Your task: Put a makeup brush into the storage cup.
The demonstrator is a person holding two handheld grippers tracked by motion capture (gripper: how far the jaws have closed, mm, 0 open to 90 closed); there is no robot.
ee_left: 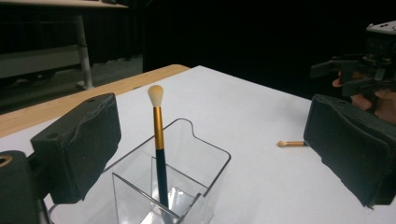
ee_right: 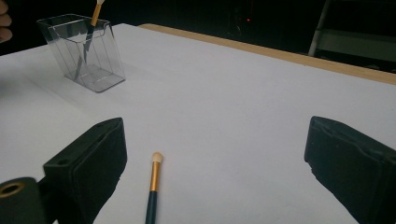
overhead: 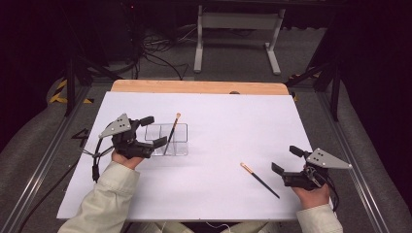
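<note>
Fig.: one brush (ee_left: 158,135) stands in clear organizer (overhead: 180,145); 2nd brush (overhead: 259,180) lies right of it, unplaced. L gripper (overhead: 150,131) & R gripper (overhead: 285,159) jaws apart, empty.

High view: fixed above the near edge of the table (overhead: 204,194), facing forward and down, far enough to take in the whole white top and the floor beyond.

Left gripper view: riding on the left hand-held gripper (overhead: 151,131), low and very near, looking level past its own two jaws over the clear holder (ee_left: 177,186) toward the right hand-held gripper (ee_left: 359,74).

Right gripper view: riding low on the right hand-held gripper, close above the lying brush (ee_right: 153,186), facing across the table.

Shared by all three: holder, standing brush (ee_left: 159,144), lying brush.
</note>
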